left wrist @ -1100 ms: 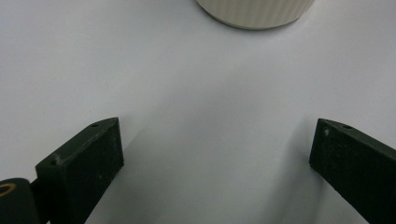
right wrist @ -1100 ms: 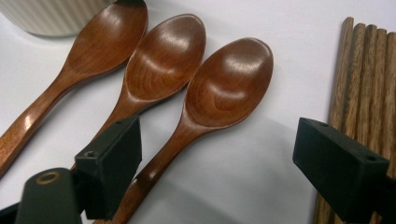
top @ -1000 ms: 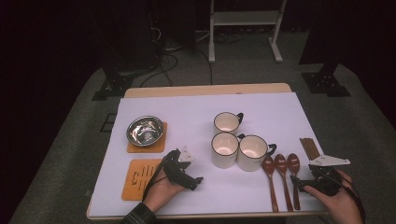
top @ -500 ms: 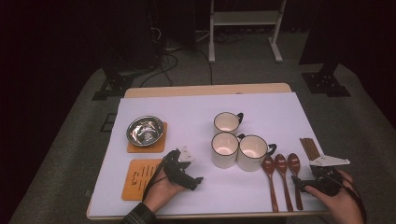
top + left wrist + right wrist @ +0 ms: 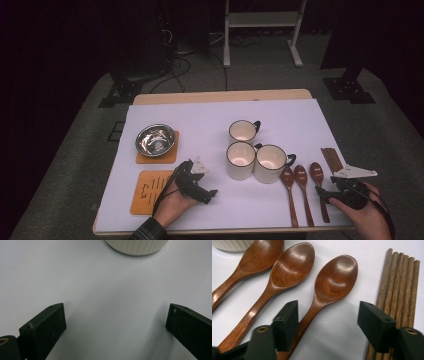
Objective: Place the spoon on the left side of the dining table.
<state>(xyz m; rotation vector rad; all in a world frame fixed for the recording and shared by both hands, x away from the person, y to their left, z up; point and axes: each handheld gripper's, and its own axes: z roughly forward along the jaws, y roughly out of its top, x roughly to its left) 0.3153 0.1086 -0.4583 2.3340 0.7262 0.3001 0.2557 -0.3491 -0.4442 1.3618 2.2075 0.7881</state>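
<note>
Where the right gripper (image 5: pixel 328 322) hangs low at the white-covered table's (image 5: pixel 300 115) near right edge, its fingers (image 5: pixel 287 320) have just been closing and now stand half-wide around the handle of the rightmost brown wooden spoon (image 5: pixel 332 282), not yet pressing it. Two like wooden spoons (image 5: pixel 287 270) lie beside it; a bundle of brown wooden chopsticks (image 5: pixel 399 287) lies opposite. Left gripper (image 5: pixel 116 322): fingers wide, empty, facing a cream ribbed mug (image 5: pixel 136 246).
</note>
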